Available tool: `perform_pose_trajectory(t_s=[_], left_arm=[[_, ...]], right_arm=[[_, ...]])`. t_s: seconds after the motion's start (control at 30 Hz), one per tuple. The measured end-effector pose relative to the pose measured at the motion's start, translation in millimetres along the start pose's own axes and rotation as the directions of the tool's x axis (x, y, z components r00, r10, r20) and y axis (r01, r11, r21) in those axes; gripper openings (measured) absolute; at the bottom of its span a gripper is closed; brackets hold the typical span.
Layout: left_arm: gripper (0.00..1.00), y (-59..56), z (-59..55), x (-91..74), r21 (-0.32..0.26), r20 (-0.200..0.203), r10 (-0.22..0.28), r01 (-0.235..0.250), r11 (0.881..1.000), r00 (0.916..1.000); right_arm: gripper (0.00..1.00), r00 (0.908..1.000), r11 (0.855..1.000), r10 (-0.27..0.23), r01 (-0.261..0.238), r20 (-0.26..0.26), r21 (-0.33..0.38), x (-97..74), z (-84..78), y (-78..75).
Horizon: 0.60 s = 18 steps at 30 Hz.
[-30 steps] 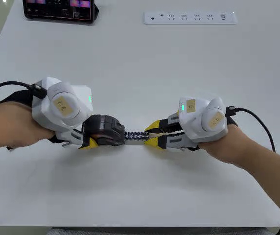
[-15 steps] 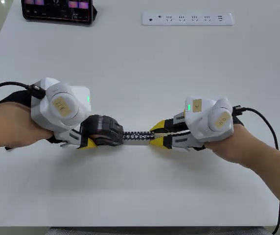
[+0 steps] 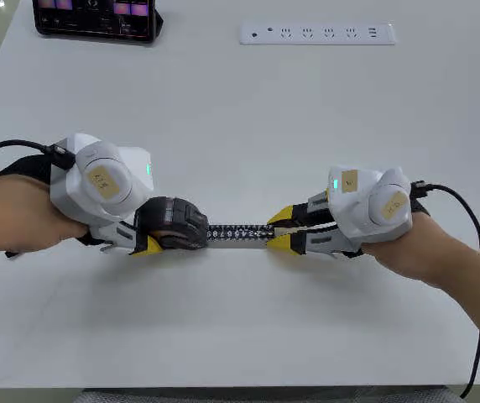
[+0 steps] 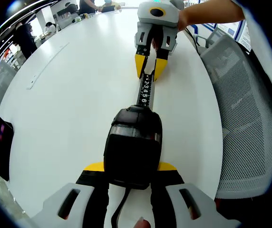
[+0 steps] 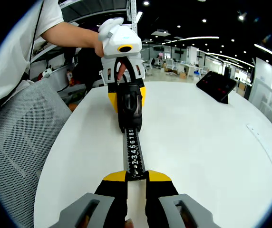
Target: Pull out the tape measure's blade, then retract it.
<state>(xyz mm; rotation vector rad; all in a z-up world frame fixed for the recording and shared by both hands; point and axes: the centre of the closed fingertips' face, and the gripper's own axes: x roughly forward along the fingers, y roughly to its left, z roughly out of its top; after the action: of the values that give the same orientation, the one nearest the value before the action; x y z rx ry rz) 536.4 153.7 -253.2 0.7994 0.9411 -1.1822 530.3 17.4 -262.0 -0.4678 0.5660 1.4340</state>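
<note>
The left hand (image 3: 13, 214) and right hand (image 3: 409, 248) were held low over the white table (image 3: 223, 117), aiming their claws straight at each other along one level line. The left claw (image 3: 158, 237) was clamped around the black tape measure (image 3: 173, 223), left of centre near the table's front edge. The right claw (image 3: 280, 229) pinched the end of the short drawn-out blade (image 3: 238, 232), which stretched straight between the two.
</note>
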Motion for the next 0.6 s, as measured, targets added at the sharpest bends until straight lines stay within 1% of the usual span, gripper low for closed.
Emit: perform_pose_trajectory(t_s=[0.23, 0.6], left_arm=[[0.29, -0.3, -0.2, -0.1, 0.002, -0.003, 0.001, -0.001, 1.0, 1.0], [0.29, -0.2, -0.7, -0.7, 0.0, -0.006, 0.003, -0.003, 1.0, 1.0]], right_arm=[[0.1, 0.9999, 1.0, -0.007, 0.007, -0.013, -0.003, -7.4, -7.0, -1.2], [0.1, 0.9995, 1.0, -0.019, 0.019, -0.025, -0.004, -17.1, -13.7, -3.4]])
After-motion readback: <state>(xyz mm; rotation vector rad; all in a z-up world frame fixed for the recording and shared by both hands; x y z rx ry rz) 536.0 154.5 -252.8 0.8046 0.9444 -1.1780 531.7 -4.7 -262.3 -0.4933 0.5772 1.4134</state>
